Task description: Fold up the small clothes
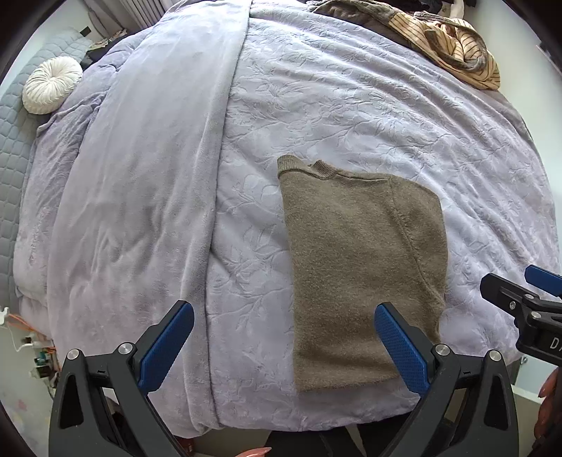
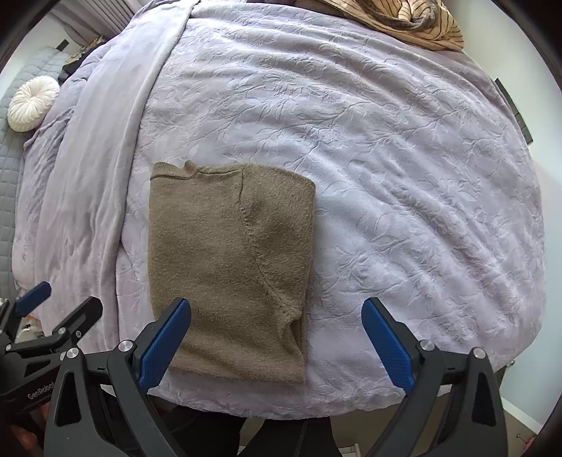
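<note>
- Left wrist view: left tool [image 1: 282, 346] wide open above the bed, nothing between its blue pads.
- Brown sweater [image 1: 361, 267] flat on the lilac blanket [image 1: 333, 105], sides already folded in to a tall rectangle, collar at the far end, hem at the near edge of the bed.
- Right pad over the sweater's near right part, apart from the cloth as far as can be told.
- Right tool [image 1: 520, 291] at the right rim of the picture, open as well.
- Likely next step: hem folded up to the collar. Best done by pinching the near left corner through all layers, not just the top one.
- Right wrist view: right tool [image 2: 277, 342] open wide, empty, aimed straight down at the sweater [image 2: 228, 253].
- Left tool [image 2: 52, 302] at the left rim, beside the sweater's near left corner.
- Sleeve seam curving down the right half, a small pucker near the hem; worth smoothing before the fold.
- Both near corners taken level, lifted together, laid on the collar edge so the sides stay flush.
- Striped garment pile [image 2: 414, 24] well apart at the far end, no obstacle.
</note>
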### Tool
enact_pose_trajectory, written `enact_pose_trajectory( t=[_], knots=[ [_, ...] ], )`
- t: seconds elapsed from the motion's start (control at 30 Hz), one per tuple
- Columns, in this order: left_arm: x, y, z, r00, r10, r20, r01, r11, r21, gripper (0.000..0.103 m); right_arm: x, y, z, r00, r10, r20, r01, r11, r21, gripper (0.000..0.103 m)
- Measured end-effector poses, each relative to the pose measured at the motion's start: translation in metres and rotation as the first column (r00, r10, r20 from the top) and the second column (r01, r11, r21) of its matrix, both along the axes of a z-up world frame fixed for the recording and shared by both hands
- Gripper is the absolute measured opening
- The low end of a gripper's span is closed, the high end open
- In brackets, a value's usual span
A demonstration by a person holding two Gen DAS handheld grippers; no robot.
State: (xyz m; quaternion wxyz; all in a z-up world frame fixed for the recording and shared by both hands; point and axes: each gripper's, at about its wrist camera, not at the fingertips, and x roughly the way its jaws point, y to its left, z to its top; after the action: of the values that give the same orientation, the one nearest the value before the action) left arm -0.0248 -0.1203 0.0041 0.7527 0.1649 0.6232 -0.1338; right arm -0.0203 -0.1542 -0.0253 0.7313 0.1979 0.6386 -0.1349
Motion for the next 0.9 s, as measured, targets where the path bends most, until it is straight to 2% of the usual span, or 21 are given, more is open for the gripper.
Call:
enact_pose_trajectory(
  t=[0.9],
  knots=[
    [0.022,0.001,0.005,0.999,0.044,-0.021,-0.043,0.999,0.032,0.103,0.017,-0.008,0.010,0.999,-0.018,-0.041,0.018,1.000,-0.021,0.098]
  ],
)
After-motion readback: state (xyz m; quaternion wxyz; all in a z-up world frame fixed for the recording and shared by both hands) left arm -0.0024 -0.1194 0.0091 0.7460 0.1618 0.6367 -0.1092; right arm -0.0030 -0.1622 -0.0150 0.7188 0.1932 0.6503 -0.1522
